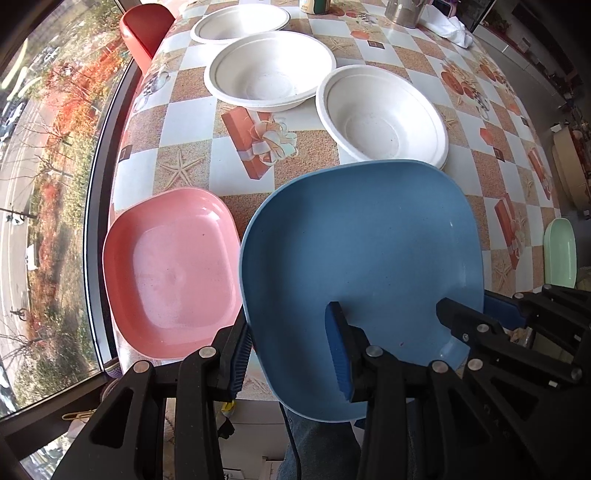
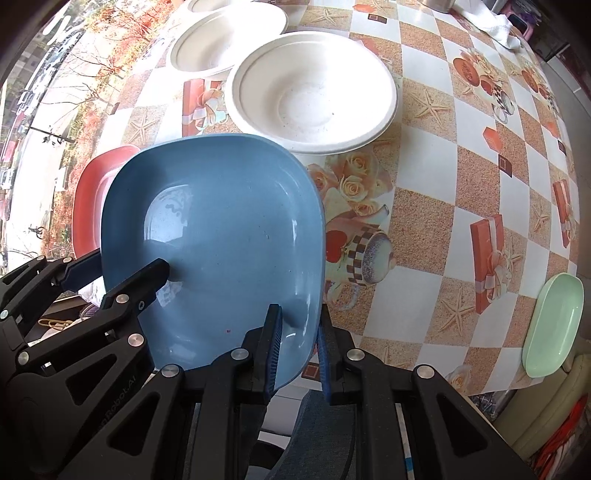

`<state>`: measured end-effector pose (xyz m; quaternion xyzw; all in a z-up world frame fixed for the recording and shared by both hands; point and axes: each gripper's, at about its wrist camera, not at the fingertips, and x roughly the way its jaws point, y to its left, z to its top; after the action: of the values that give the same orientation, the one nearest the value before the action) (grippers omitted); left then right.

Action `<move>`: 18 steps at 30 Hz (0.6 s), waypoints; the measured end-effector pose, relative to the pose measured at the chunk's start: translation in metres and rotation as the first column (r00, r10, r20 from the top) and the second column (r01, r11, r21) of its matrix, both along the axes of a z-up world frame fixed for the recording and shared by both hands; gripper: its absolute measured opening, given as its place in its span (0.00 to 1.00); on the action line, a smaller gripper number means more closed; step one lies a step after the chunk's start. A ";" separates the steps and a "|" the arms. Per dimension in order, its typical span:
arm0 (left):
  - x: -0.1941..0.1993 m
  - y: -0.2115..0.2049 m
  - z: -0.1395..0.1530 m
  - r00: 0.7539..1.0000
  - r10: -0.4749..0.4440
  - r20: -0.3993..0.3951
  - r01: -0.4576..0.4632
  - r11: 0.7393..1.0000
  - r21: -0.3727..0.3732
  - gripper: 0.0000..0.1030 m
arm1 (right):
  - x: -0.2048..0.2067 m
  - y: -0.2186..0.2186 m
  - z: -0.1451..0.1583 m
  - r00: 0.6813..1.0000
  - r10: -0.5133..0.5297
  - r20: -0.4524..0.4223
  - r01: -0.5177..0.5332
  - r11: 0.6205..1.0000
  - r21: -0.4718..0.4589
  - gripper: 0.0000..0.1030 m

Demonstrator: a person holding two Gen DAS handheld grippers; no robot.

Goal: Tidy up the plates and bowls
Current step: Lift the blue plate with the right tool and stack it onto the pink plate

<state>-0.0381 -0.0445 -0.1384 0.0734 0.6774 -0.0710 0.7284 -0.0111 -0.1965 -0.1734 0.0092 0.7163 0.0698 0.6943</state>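
Note:
A blue square plate (image 1: 362,251) (image 2: 221,229) hangs above the table's near edge, held from both sides. My left gripper (image 1: 290,317) clamps its left rim, one finger inside the plate and one outside; the right wrist view shows that gripper (image 2: 129,262) too. My right gripper (image 2: 300,314) is shut on the plate's right rim, and it shows as well in the left wrist view (image 1: 476,306). A pink square plate (image 1: 173,269) (image 2: 88,199) lies on the table just left of the blue one. Beyond them stand three white bowls (image 1: 271,70) (image 1: 382,114) (image 1: 240,22).
The table (image 1: 184,122) has a checkered patterned cloth. A pale green plate (image 1: 559,251) (image 2: 554,325) rests at its right edge. At the far end are a metal container (image 1: 402,13) and a white cloth (image 1: 450,26). A red chair (image 1: 146,29) and a window lie to the left.

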 end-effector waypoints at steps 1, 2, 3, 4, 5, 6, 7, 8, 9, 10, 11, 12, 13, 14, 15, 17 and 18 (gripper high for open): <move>0.000 0.001 0.001 1.000 0.003 0.003 -0.003 1.000 0.001 0.41 | 0.001 0.002 0.001 1.000 0.003 0.003 -0.003 1.000 0.000 0.19; 0.000 0.003 0.002 1.000 0.005 0.005 -0.005 1.000 0.002 0.41 | 0.001 0.004 0.001 1.000 0.005 0.004 -0.005 1.000 0.001 0.19; 0.011 0.016 0.014 1.000 0.010 0.005 -0.010 1.000 0.000 0.41 | 0.002 0.006 0.001 1.000 0.008 0.004 -0.008 1.000 0.002 0.19; 0.011 0.019 0.015 1.000 0.015 0.008 -0.015 1.000 0.000 0.41 | 0.002 0.008 0.001 1.000 0.012 0.005 -0.012 1.000 0.003 0.19; 0.012 0.023 0.016 1.000 0.022 0.010 -0.022 1.000 -0.001 0.41 | 0.003 0.011 0.001 1.000 0.018 0.006 -0.018 1.000 0.002 0.19; 0.013 0.028 0.018 0.999 0.030 0.013 -0.030 1.000 -0.002 0.41 | 0.005 0.014 0.002 1.000 0.026 0.008 -0.026 1.000 0.001 0.19; 0.014 0.031 0.019 0.999 0.037 0.017 -0.037 0.999 -0.002 0.41 | 0.006 0.016 0.003 0.999 0.035 0.011 -0.035 0.999 -0.001 0.19; 0.016 0.034 0.019 0.999 0.044 0.020 -0.044 0.999 -0.002 0.41 | 0.008 0.021 0.005 0.999 0.044 0.015 -0.044 0.999 -0.003 0.19; 0.016 0.037 0.020 0.998 0.051 0.022 -0.051 0.999 -0.002 0.41 | 0.005 0.023 0.006 0.998 0.053 0.019 -0.053 0.999 -0.003 0.19; 0.017 0.040 0.021 0.998 0.058 0.025 -0.058 0.998 -0.003 0.41 | 0.005 0.025 0.008 0.998 0.061 0.022 -0.061 0.998 -0.004 0.19; 0.017 0.044 0.022 0.998 0.064 0.027 -0.064 0.998 -0.003 0.41 | 0.005 0.028 0.008 0.997 0.069 0.024 -0.069 0.998 -0.006 0.19; 0.017 0.047 0.024 0.997 0.071 0.030 -0.071 0.997 -0.003 0.41 | 0.005 0.031 0.009 0.997 0.076 0.025 -0.076 0.997 -0.007 0.19; 0.017 0.050 0.024 0.996 0.078 0.032 -0.078 0.997 -0.003 0.41 | 0.005 0.033 0.009 0.996 0.084 0.026 -0.084 0.996 -0.008 0.19; 0.018 0.054 0.026 0.996 0.086 0.036 -0.086 0.996 -0.004 0.41 | 0.004 0.035 0.009 0.995 0.091 0.027 -0.091 0.996 -0.009 0.19; 0.018 0.058 0.027 0.995 0.094 0.039 -0.094 0.996 -0.004 0.41 | 0.004 0.038 0.009 0.995 0.099 0.028 -0.099 0.995 -0.009 0.19; 0.018 0.065 0.028 0.993 0.110 0.045 -0.110 0.994 -0.005 0.41 | -0.001 0.037 0.010 0.993 0.113 0.034 -0.113 0.994 -0.008 0.19; 0.018 0.069 0.028 0.992 0.118 0.046 -0.118 0.993 -0.005 0.41 | -0.002 0.039 0.011 0.992 0.120 0.037 -0.120 0.993 -0.008 0.19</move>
<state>-0.0199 0.0240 -0.1104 0.0342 0.6634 -0.0268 0.7470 -0.0126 -0.1573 -0.1628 -0.0373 0.7025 0.1096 0.7022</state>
